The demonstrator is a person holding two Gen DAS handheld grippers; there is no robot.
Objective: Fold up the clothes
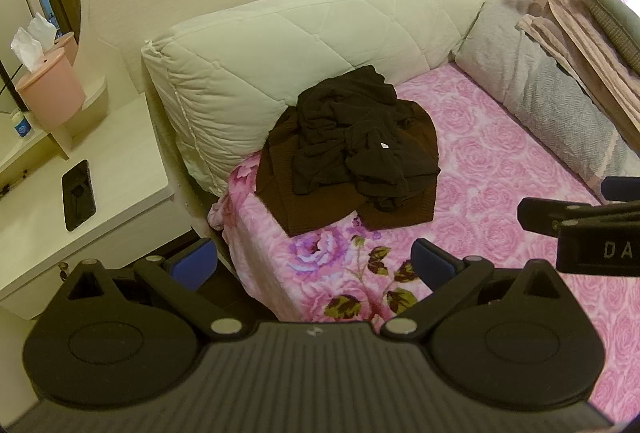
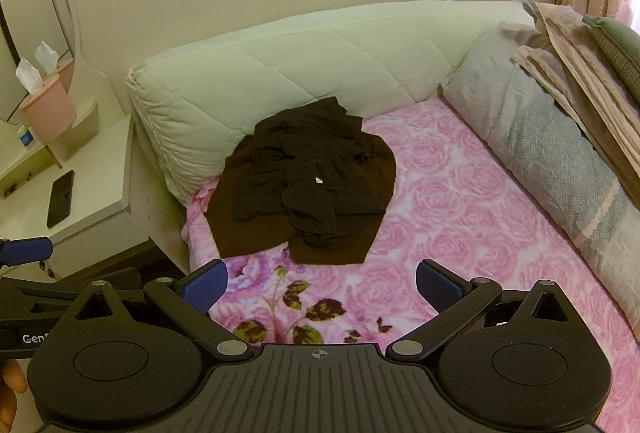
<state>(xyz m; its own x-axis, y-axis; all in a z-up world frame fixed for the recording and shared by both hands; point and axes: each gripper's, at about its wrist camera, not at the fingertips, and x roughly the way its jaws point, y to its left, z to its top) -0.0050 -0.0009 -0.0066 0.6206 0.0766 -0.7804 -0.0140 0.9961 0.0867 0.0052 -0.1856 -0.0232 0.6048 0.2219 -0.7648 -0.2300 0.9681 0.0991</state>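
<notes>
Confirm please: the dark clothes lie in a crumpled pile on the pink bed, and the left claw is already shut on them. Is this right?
Not quite. The left claw is open and holds nothing, short of the dark clothes, as the left wrist view shows. The clothes do lie crumpled on the pink bed.

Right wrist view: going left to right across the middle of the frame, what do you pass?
Pink tissue box → black phone on the nightstand → crumpled dark clothes on the pink floral blanket → grey pillow → stacked folded bedding.
</notes>
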